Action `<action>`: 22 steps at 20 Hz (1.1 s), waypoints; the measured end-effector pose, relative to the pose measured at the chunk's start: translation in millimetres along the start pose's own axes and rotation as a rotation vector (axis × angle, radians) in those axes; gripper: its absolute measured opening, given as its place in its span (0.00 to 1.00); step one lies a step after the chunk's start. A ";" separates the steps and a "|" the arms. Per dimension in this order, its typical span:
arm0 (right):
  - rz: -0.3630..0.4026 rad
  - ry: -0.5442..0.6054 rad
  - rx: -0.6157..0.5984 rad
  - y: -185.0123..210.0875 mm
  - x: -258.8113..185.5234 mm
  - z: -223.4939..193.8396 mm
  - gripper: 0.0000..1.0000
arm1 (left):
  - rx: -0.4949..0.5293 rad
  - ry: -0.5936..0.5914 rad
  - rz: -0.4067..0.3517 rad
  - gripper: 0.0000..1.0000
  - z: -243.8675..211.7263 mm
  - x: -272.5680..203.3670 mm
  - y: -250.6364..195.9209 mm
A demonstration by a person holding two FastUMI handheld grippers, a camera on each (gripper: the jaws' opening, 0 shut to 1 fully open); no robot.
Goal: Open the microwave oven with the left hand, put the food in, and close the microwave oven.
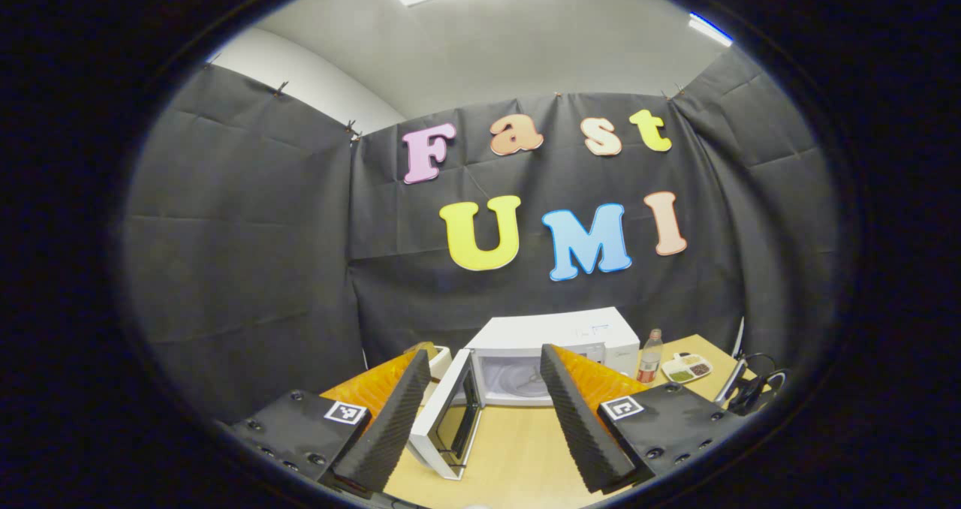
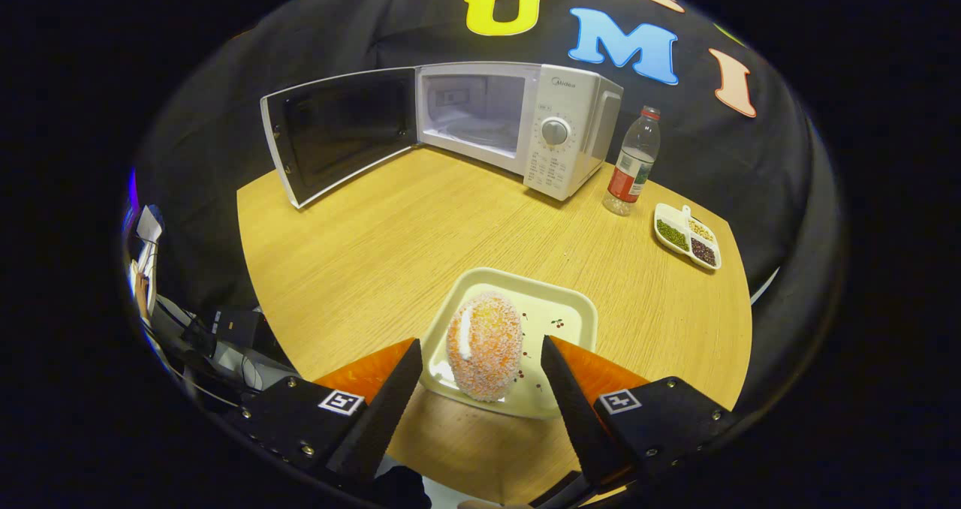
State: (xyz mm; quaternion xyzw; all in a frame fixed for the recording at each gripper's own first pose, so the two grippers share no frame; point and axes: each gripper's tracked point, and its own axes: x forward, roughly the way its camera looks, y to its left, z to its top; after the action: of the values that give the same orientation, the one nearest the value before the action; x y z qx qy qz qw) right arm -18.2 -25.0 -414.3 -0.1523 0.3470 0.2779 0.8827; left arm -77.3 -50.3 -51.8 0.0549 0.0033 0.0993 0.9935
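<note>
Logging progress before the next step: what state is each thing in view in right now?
White microwave oven: door swung fully open, chamber empty.
Orange sugared bun: resting on the cream square plate, ungrasped.
Clear plastic bottle: upright, capped.
Left gripper: open, holding nothing.
Right gripper: open, straddling the bun.

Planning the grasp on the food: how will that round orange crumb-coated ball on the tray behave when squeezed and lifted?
The ball looks crumb-coated, so it probably grips well but may shed. Its rounded shape suggests it could roll on the shallow tray if nudged. It seems light; the right gripper, jaws open, should likely squeeze gently.
</note>
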 end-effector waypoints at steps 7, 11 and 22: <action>0.035 0.052 -0.011 -10.2 35.3 -11.4 0.98 | 0.026 -0.024 -0.016 1.00 20.0 -11.1 -32.6; 0.059 0.071 0.016 -3.7 43.1 -17.3 0.91 | 0.003 -0.009 -0.042 0.95 7.2 -1.0 -33.3; 0.089 0.037 0.258 14.0 22.5 64.3 0.58 | -0.008 0.022 -0.135 1.00 -17.5 49.0 5.8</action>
State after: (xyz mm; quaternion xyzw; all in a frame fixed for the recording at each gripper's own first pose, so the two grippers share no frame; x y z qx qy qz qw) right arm 21.0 24.5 -385.2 -0.0274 0.4026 0.2669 0.8752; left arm -30.7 -33.1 -68.4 0.0495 0.0176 0.0326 0.9981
